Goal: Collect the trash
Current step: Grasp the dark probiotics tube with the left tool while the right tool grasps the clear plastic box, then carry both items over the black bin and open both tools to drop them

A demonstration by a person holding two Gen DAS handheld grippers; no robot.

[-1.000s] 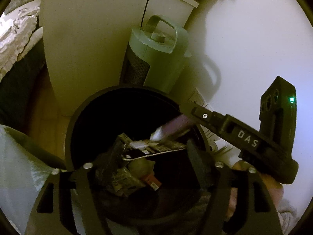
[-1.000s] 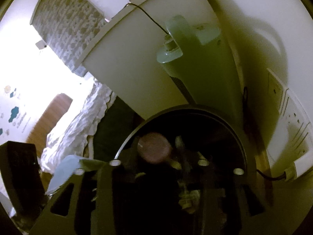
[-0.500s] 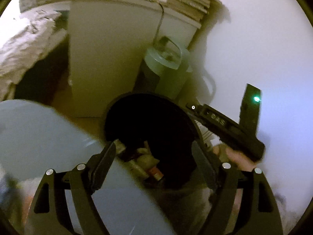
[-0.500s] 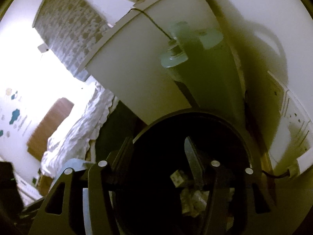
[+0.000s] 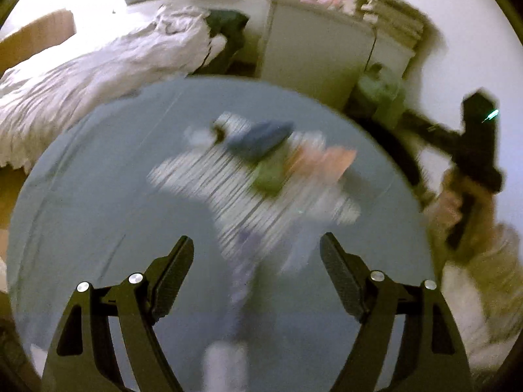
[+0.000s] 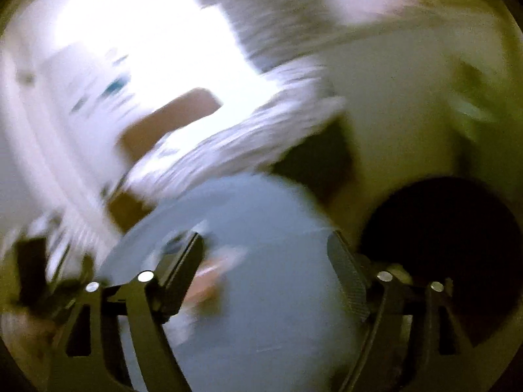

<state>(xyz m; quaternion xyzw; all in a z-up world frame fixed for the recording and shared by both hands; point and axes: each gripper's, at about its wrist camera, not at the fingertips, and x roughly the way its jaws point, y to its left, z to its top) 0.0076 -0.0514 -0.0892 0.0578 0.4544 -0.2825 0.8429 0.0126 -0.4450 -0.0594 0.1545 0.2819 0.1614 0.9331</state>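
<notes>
Both views are motion-blurred. My left gripper is open and empty above a round blue-grey table. On the table lie blurred pieces of trash: a white striped sheet, a dark blue item, a green piece and an orange wrapper. My right gripper is open and empty over the same table. The black trash bin stands to its right. The right gripper also shows in the left wrist view at the far right.
A bed with white bedding lies behind the table. A white cabinet stands at the back with a green heater beside it, against the white wall.
Both grippers have swung left, away from the bin and over the round table. The right gripper let go of the pale tube it held over the bin and now stands open.
</notes>
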